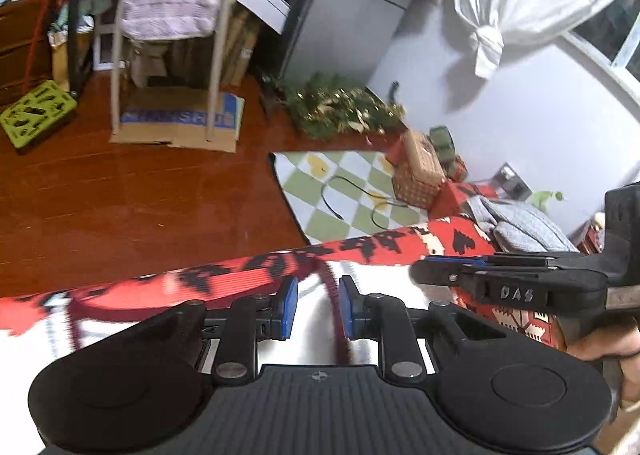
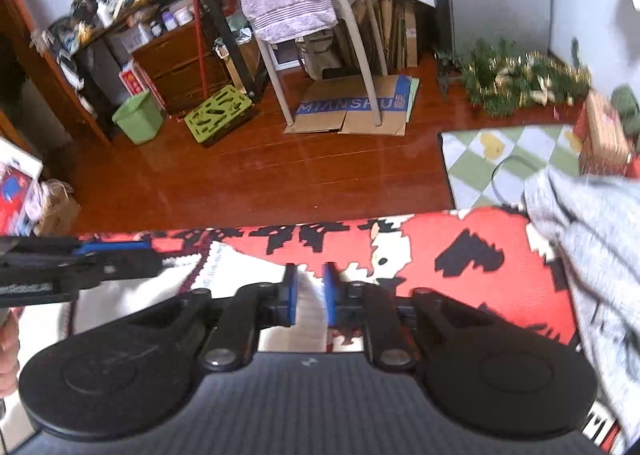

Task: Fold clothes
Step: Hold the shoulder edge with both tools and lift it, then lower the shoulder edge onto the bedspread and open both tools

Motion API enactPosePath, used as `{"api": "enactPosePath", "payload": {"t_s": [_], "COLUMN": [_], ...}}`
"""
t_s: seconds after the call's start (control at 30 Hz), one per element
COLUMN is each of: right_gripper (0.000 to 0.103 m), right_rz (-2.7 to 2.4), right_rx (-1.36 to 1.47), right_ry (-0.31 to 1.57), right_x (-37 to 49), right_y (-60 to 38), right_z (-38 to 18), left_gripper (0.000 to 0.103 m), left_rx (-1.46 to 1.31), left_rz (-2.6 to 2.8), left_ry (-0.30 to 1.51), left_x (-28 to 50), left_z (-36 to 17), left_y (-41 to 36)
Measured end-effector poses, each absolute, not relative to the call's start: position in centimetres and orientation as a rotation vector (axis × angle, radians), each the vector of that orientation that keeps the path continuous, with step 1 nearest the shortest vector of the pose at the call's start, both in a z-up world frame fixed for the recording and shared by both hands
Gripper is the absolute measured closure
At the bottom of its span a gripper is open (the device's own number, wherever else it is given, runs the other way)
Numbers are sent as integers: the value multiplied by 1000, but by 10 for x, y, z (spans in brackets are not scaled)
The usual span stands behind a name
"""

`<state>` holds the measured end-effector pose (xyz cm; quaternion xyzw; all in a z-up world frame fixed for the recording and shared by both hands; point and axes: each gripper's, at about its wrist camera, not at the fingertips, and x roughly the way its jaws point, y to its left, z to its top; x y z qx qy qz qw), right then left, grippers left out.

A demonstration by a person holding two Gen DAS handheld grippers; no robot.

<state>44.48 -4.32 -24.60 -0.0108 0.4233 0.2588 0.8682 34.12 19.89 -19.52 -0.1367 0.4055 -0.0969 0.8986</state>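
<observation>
While I hover both grippers parted over white garment (image 1: 312,319) | left gripper (image 1: 318,309) unclenched | right gripper (image 2: 311,295) unclenched | I'd pinch maroon hem squarely

Ahead of both claws, the red patterned surface (image 2: 460,251) lies bare to its far edge. A grey garment heap (image 2: 592,239) blocks its right end, and the wooden floor (image 2: 280,175) beyond lies open up to the chair legs (image 2: 280,71).
</observation>
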Motion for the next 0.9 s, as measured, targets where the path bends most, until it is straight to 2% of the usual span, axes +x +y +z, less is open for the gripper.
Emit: {"api": "enactPosePath", "payload": {"t_s": [0.07,0.13,0.33,0.57,0.9], "right_gripper": [100,101,103,103,103], "right_rz": [544,545,486,587,741], "right_rx": [-77,-131,-101,26,-111], "right_ry": [859,831,818,784,842], "right_x": [441,438,439,434,414], "right_y": [-32,-21,-23,-35,11], "right_z": [-246,-245,-248,-229,-246], "left_gripper": [82,93,96,96,96], "left_rx": [-233,-166,-133,-197,-250], "left_rz": [-186,-171,-143,-131,-161], "left_ry": [845,851,810,793,790], "left_x": [346,349,353,368,315], "left_z": [-201,-208,-212,-202,-173], "left_y": [188,179,179,189,229]}}
